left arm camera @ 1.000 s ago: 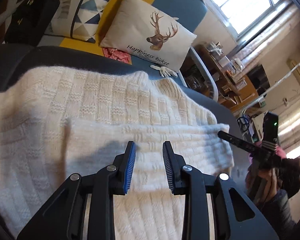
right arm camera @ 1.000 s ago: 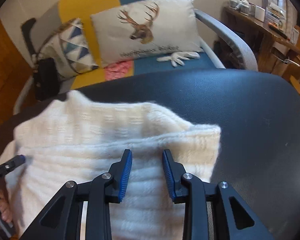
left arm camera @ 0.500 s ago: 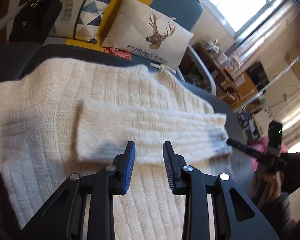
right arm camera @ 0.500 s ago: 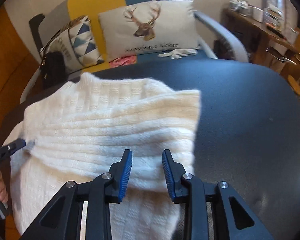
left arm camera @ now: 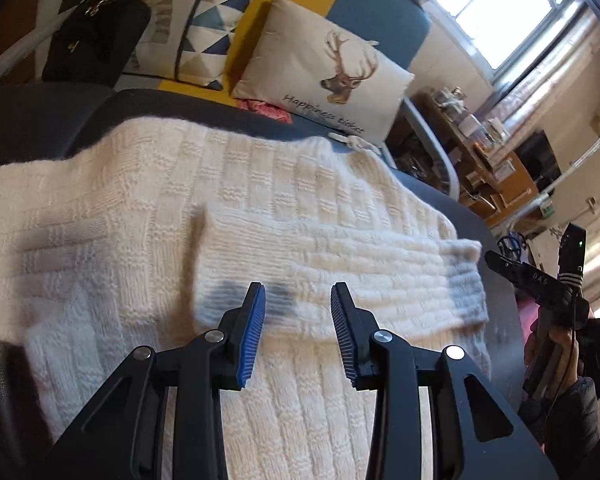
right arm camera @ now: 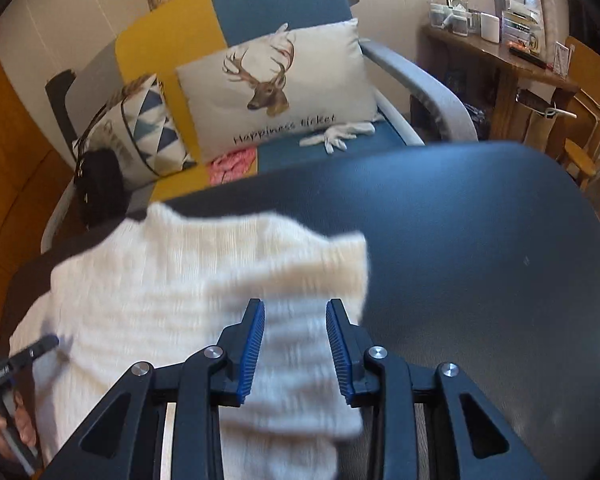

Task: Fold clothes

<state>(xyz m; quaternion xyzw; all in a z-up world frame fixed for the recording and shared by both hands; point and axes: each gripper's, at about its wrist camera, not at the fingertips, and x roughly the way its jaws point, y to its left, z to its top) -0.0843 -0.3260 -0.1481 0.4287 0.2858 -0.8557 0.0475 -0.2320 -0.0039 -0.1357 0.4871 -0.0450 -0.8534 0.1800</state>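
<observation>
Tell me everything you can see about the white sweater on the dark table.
The sweater is cream white, a thick fuzzy knit with ribbed and basket-weave blocks. It lies flat on the dark table, reaching towards the far edge. One sleeve is folded across the body, its cuff near the right side. Nothing grips it: the left gripper and right gripper are above it, open.

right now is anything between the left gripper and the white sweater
Nothing visible. The left gripper hangs open right over the folded-in sleeve of the white knitted sweater, with only air between its pads and the knit.
</observation>
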